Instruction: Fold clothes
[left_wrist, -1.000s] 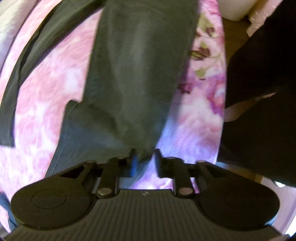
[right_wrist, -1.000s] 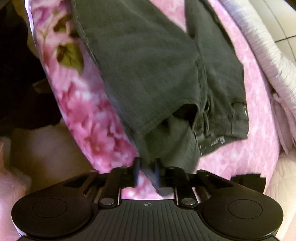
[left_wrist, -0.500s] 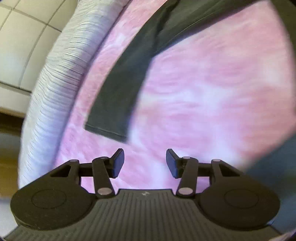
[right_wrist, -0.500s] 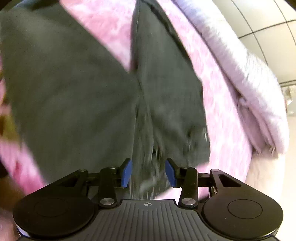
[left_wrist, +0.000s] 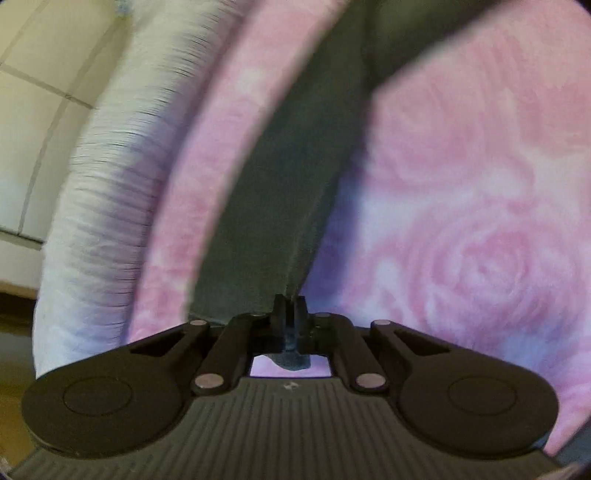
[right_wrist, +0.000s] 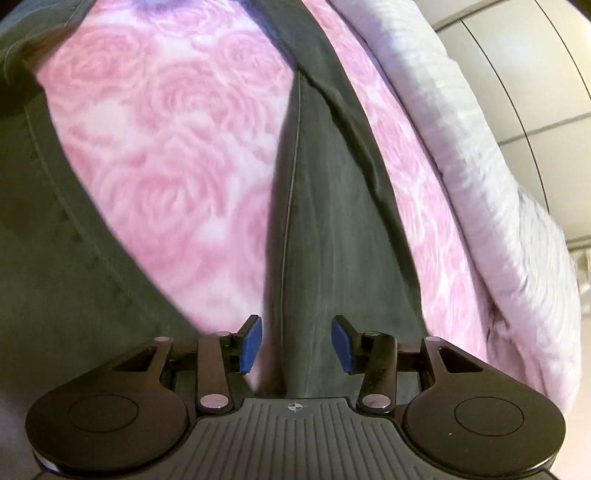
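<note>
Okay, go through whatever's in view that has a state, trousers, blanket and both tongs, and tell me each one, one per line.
Dark grey trousers: spread on the blanket, one leg end pinched by the left tongs.
Pink rose blanket: lying flat under the trousers.
Left tongs: shut on the trouser fabric.
Right tongs: open above a trouser leg, not gripping.

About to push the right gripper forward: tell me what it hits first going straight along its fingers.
Most likely the dark grey trouser leg, lying straight ahead of the open right gripper on the pink rose blanket; depth is unclear.
</note>
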